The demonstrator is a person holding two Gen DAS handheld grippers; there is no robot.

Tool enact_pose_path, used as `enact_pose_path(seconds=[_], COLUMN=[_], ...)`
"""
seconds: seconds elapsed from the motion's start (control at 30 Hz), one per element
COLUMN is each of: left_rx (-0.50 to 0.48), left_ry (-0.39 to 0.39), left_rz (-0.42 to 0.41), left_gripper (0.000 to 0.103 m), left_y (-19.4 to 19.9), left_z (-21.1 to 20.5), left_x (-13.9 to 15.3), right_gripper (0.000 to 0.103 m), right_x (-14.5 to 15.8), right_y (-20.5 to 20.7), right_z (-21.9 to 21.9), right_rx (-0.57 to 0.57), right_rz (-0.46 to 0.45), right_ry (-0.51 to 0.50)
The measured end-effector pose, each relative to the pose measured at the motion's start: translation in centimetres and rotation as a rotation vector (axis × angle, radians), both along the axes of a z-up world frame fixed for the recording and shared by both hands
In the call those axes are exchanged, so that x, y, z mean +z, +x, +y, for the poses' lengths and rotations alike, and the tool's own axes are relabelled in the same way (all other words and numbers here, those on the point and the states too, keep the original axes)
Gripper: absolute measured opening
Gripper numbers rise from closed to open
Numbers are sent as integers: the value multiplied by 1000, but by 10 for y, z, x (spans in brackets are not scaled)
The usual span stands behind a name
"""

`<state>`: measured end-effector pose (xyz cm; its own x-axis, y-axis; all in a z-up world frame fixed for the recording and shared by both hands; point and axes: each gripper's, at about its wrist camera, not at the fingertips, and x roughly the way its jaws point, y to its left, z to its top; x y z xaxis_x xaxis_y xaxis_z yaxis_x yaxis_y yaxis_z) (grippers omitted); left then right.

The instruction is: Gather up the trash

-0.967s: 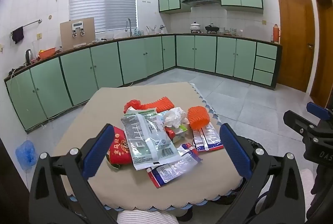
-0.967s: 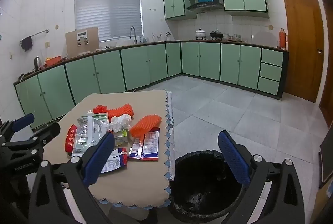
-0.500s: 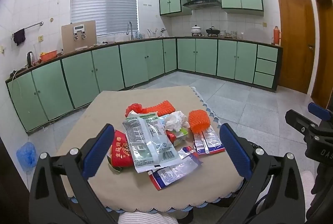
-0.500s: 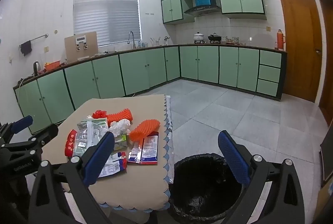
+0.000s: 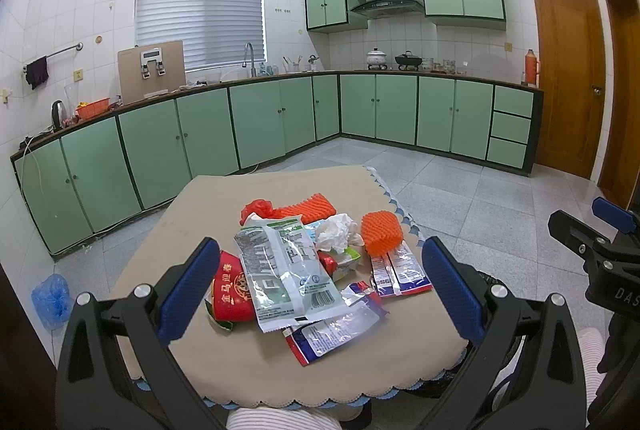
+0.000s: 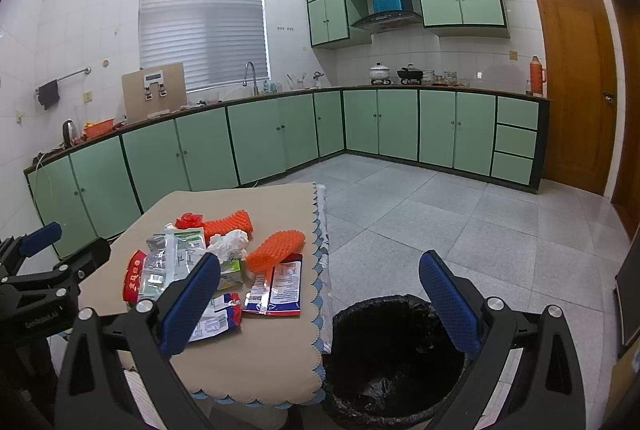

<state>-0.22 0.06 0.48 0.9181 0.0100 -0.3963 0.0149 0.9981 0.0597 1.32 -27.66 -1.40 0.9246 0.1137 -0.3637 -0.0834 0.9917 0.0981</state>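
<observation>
Two ribbed orange foam nets

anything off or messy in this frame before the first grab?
The only mess is the trash itself: wrappers, a crumpled tissue and orange foam nets lie overlapping in a heap on the table. The lined bin stands upright beside it. Left gripper and right gripper are open, empty.

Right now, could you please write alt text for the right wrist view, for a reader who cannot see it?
The open right gripper hovers over a black-lined trash bin beside a beige table piled with wrappers, orange foam nets and tissue. Green kitchen cabinets stand behind.
</observation>
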Motion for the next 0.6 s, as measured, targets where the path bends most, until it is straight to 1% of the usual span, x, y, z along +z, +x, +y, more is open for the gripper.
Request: enact_pose_path(seconds=[0.6], left_rx=[0], left_ry=[2], left_rz=[0], left_gripper=[98], left_y=[0], left_z=[-2], left_x=[-1], right_gripper=[97], right_x=[0], right_y=[0], right_z=[-1], right_rx=[0], right_rz=[-1], right_ry=[1])
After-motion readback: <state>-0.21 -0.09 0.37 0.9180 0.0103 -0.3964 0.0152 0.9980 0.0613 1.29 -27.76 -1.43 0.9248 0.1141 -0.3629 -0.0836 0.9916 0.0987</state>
